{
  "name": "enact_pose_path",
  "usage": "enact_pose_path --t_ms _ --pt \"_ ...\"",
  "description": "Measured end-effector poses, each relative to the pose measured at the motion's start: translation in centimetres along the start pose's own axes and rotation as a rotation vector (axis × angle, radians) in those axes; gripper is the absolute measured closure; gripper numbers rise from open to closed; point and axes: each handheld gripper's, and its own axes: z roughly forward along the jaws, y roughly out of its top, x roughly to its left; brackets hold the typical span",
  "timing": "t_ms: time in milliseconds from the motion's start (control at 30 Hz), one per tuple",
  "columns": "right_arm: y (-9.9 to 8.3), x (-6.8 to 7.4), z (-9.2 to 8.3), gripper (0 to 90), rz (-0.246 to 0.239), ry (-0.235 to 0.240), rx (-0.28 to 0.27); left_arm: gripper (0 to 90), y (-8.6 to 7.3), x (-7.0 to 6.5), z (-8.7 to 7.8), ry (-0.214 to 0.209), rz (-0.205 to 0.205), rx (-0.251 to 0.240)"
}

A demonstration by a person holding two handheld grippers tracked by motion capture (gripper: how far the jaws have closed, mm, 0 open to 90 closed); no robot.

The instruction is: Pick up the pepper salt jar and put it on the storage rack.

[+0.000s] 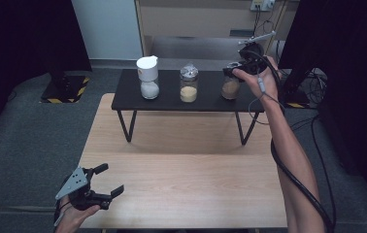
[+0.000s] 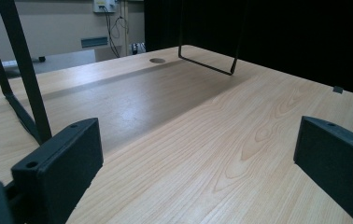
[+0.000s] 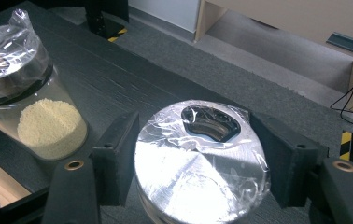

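Note:
Three glass jars stand on a low black shelf (image 1: 172, 100) at the far side of the wooden table (image 1: 186, 170). The right jar (image 1: 230, 89) holds brown grains and is covered with clear film (image 3: 198, 172) that has a torn hole in it. My right gripper (image 1: 235, 73) is shut on this jar, one pad (image 3: 121, 158) pressed against each side of its top. The middle jar (image 1: 188, 87) holds pale yellow grains (image 3: 48, 126) under crinkled film. The left jar (image 1: 148, 80) has a white lid and white powder. My left gripper (image 1: 112, 178) rests open at the table's near left corner, nothing between its jaws (image 2: 198, 154).
The shelf stands on thin black wire legs (image 1: 125, 124), with open tabletop beneath and in front of it. Grey carpet surrounds the table. A cable (image 1: 293, 174) trails along the person's right forearm. A wooden cabinet (image 1: 196, 19) stands behind.

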Motion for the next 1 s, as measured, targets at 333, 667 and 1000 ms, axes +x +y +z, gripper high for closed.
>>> enact_pose_path --t_ms 333,667,1000 --pt "-0.2 -0.1 0.6 35.9 0.013 -0.006 0.012 0.0 0.0 0.0 0.0 0.001 0.001 -0.001" --pt "-0.4 -0.1 0.7 35.8 0.018 -0.008 0.002 0.0 0.0 0.0 0.0 0.001 0.002 0.0" --pt "-1.8 -0.6 -0.1 10.4 0.049 -0.012 -0.112 0.0 0.0 0.0 0.0 0.003 0.004 0.0"
